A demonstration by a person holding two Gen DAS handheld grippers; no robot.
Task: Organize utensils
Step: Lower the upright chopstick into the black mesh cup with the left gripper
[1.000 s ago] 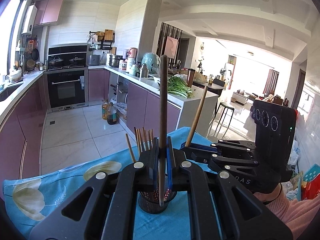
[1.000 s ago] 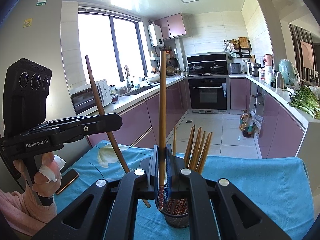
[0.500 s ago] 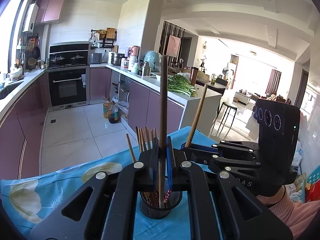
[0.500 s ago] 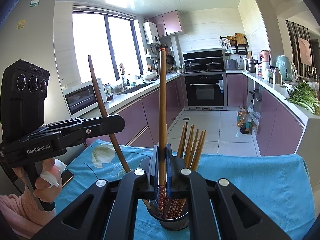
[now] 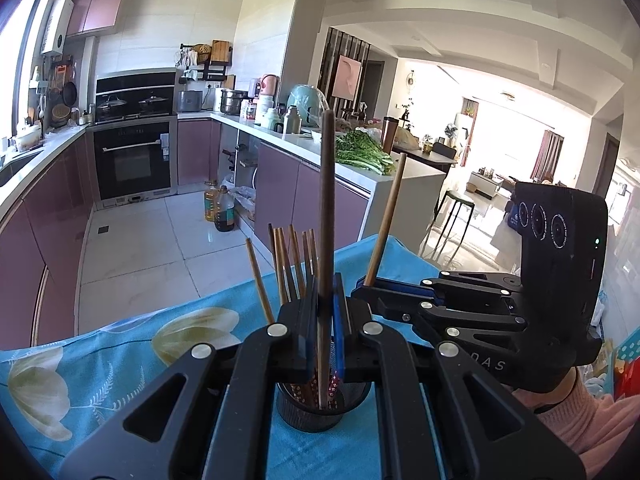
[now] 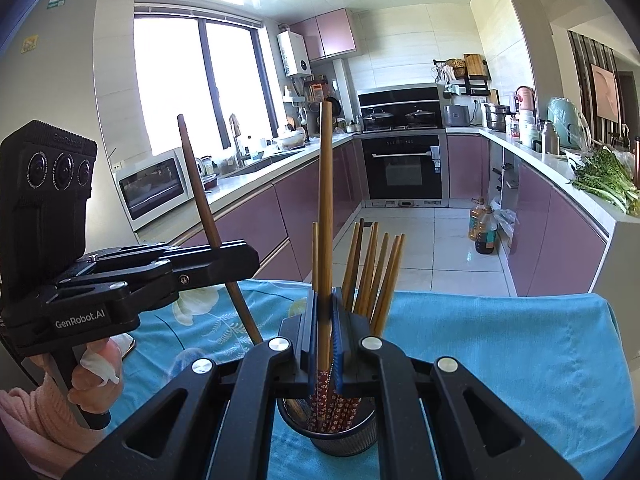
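A black mesh holder (image 5: 316,408) (image 6: 332,436) stands on the blue cloth with several wooden chopsticks (image 5: 292,264) (image 6: 372,268) upright in it. My left gripper (image 5: 326,300) is shut on a dark brown chopstick (image 5: 326,200), which stands upright with its lower tip inside the holder. My right gripper (image 6: 325,312) is shut on a lighter chopstick (image 6: 325,200) whose red patterned end reaches into the holder. Each view shows the other gripper too: the right gripper (image 5: 364,286) comes in from the right, the left gripper (image 6: 240,260) from the left, tilting its dark chopstick (image 6: 200,192).
A blue floral tablecloth (image 6: 500,344) covers the table, and its far edge drops to a tiled kitchen floor. A phone (image 6: 128,346) lies near the left hand. Purple cabinets, an oven and a counter with greens (image 5: 360,152) stand beyond.
The left gripper has sunk a little with its chopstick, and the holder sits closer under both grippers. Both grips are the same.
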